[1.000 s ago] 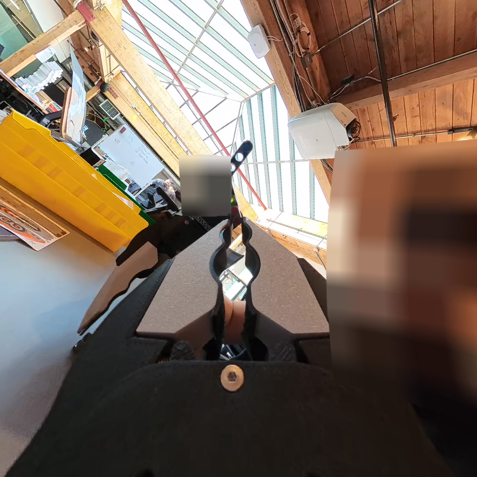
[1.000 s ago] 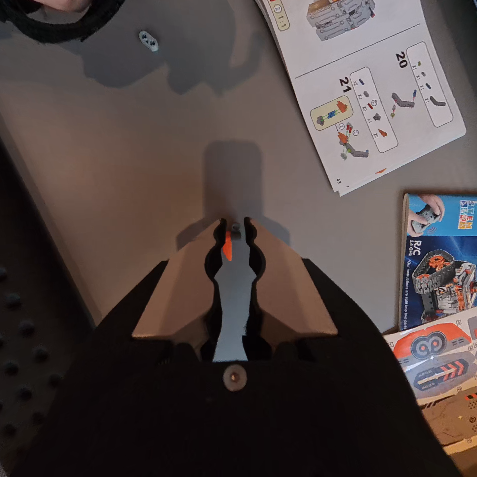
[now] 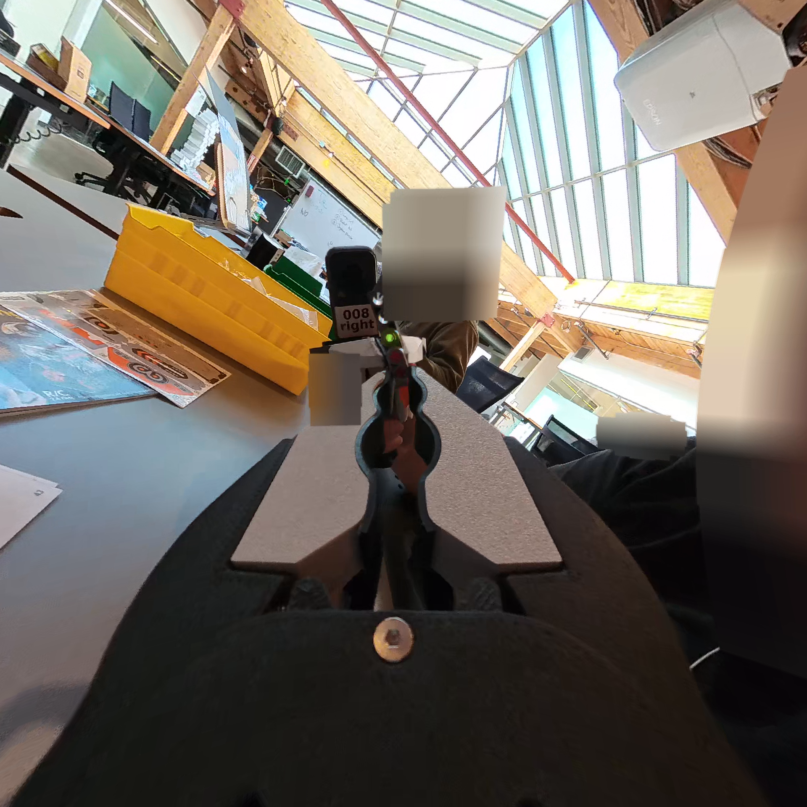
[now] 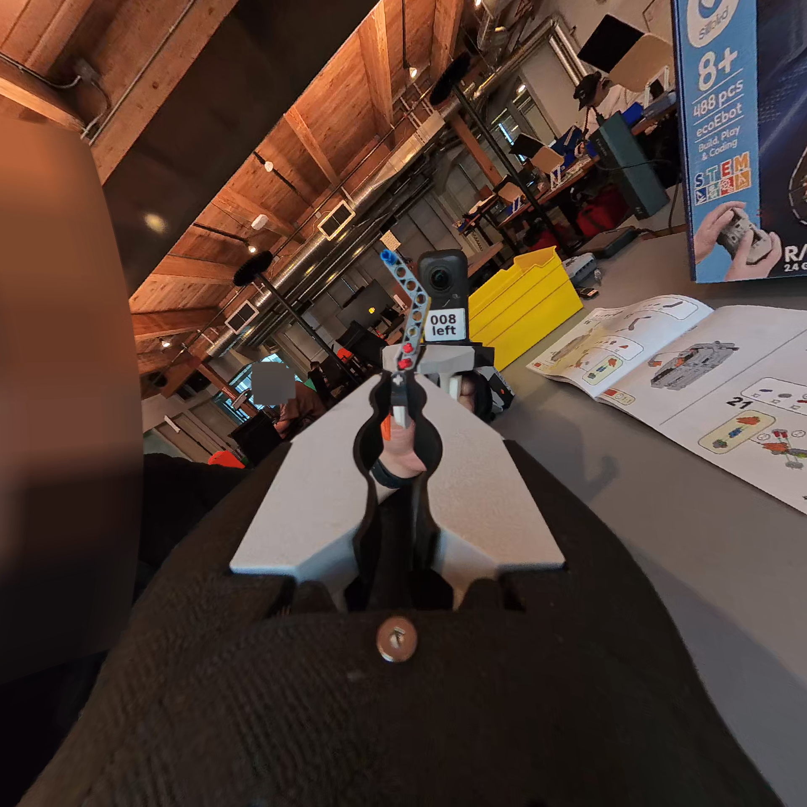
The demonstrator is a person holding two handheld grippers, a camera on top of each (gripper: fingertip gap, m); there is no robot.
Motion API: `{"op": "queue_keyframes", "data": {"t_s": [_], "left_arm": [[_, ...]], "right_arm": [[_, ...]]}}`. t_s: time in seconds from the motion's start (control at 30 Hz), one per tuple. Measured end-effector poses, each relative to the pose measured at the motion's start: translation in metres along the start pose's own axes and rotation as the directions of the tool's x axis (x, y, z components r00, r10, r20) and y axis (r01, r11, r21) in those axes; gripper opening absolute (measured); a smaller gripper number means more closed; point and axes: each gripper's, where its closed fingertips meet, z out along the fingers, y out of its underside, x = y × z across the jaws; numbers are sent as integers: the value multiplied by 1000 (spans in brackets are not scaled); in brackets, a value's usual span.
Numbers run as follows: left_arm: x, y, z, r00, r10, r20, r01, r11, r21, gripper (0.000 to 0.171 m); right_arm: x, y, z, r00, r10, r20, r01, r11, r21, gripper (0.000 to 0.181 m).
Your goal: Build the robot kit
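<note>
Over on my left side, the flat sticker sheet (image 3: pixel 166 371) lies on the grey table (image 3: pixel 131 480), with the yellow bin (image 3: pixel 209 297) just behind it. Moving toward the middle, my left gripper (image 3: pixel 395 380) is raised off the table and clenched at its tips on the lower end of a bent grey beam (image 4: pixel 412 301). The beam stands up from the tips, with two red pins low down and a blue pin at the top. My right gripper (image 4: pixel 398 384) faces the left one tip to tip, its jaws drawn close around a small orange piece (image 4: pixel 385 430) that sits just behind the tips, right at the foot of the beam. I cannot tell whether orange piece and beam are joined. Further right, the open instruction booklet (image 4: pixel 681 375) lies flat on the table, and beyond it the blue box (image 4: pixel 725 144) stands upright.
</note>
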Motion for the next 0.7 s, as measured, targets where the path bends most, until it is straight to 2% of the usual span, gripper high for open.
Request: {"op": "queue_keyframes", "data": {"t_s": [0.47, 0.7], "left_arm": [[-8, 11, 4, 995, 58, 87, -52, 996, -75, 4], [-21, 20, 0, 974, 124, 189, -93, 981, -169, 4]], "right_arm": [[10, 4, 0, 997, 71, -11, -71, 997, -3, 6], [25, 13, -2, 991, -28, -133, 19, 998, -65, 6]]}}
